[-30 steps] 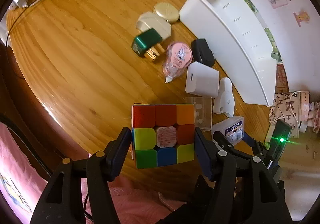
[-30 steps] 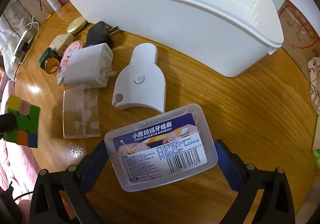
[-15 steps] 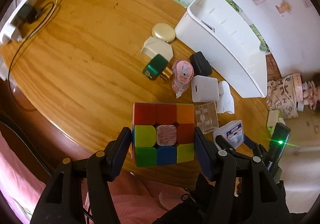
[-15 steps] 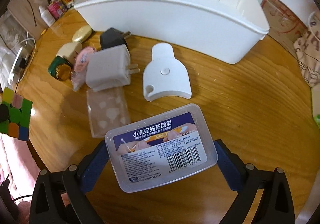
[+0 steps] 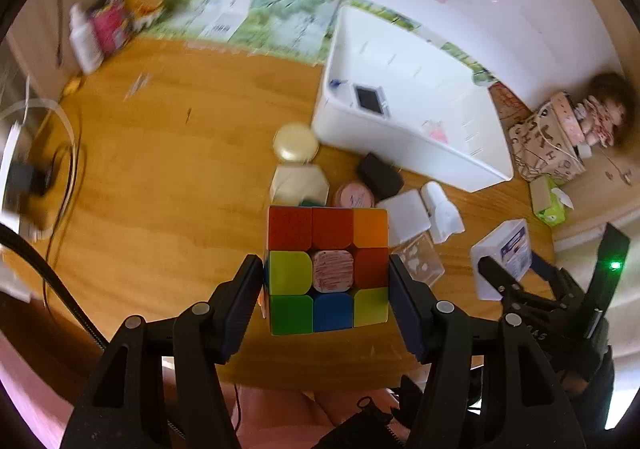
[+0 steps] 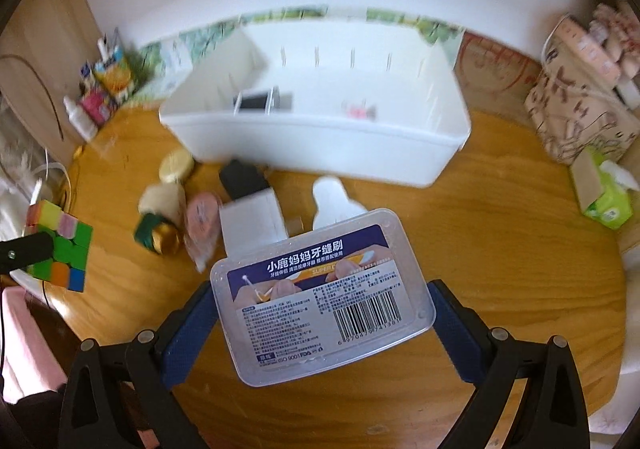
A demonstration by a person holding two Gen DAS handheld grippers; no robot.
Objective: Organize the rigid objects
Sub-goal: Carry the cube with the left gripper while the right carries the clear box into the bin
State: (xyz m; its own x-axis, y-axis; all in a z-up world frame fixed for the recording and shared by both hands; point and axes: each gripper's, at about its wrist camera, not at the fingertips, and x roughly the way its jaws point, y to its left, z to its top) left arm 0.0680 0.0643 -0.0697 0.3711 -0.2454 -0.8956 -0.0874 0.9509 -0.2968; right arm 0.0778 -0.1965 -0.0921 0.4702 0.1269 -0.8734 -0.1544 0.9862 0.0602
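While the left claw [image 5: 326, 281] clamps a puzzle cube [image 5: 328, 269] between its dark pads, the right claw [image 6: 324, 313] grips a clear plastic box [image 6: 320, 297] by its two short ends, both held above the wooden desk [image 5: 160, 169]. One cube shows: its facing side carries red, red and orange squares on top, yellow-green, a pale scribbled centre and red in the middle, and green, blue and yellow-green below. One clear box shows too, rounded at the corners, with a dark blue label, printed text and a barcode on its lid.

Ahead of both claws stands one long white bin [image 6: 320, 137], with a small dark-faced item and something pink inside. Between the claws and the bin lie loose pieces on the desk: one round cream compact [image 5: 296, 141], one cream angular case [image 5: 298, 185], one black plug [image 5: 378, 175], one white charger [image 5: 404, 215], one white bottle-shaped piece [image 5: 442, 209], one pink item [image 5: 354, 195], one green-and-gold item [image 6: 158, 235] and one small clear block [image 5: 418, 259].
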